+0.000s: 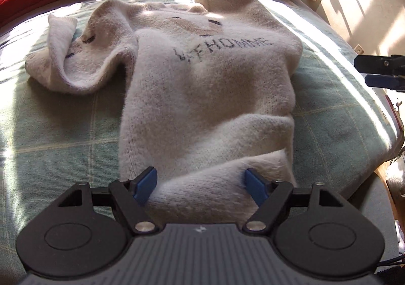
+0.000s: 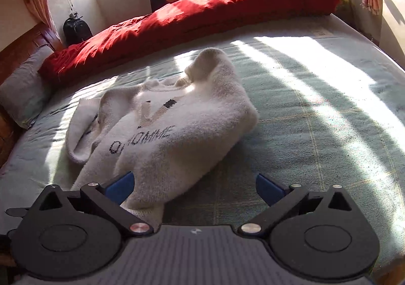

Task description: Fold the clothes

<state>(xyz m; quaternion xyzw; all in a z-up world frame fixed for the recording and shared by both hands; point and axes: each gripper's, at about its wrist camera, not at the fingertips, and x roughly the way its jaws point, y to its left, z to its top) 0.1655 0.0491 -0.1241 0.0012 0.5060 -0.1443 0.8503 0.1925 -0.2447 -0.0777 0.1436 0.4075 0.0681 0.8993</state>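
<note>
A cream fuzzy sweater (image 1: 207, 77) with dark "HOMME" lettering lies front up on the pale green checked bedspread (image 1: 63, 133). One sleeve is bunched at its left, and the other side is folded in over the body. My left gripper (image 1: 201, 186) is low over the near hem. Its blue pads stand apart on either side of a thick fold of the sweater, without squeezing it. In the right wrist view my right gripper (image 2: 195, 187) stands wide open. The sweater (image 2: 177, 128) has its near corner beside the left pad, with bare bedspread under the rest. The right gripper (image 1: 362, 72) also shows at the left wrist view's right edge.
A red duvet (image 2: 202, 16) is heaped along the far side of the bed, and a grey pillow (image 2: 22, 90) lies by the wooden headboard at left. The bed's edge (image 1: 379, 107) drops to the floor on the right. Bare bedspread (image 2: 316, 120) stretches right of the sweater.
</note>
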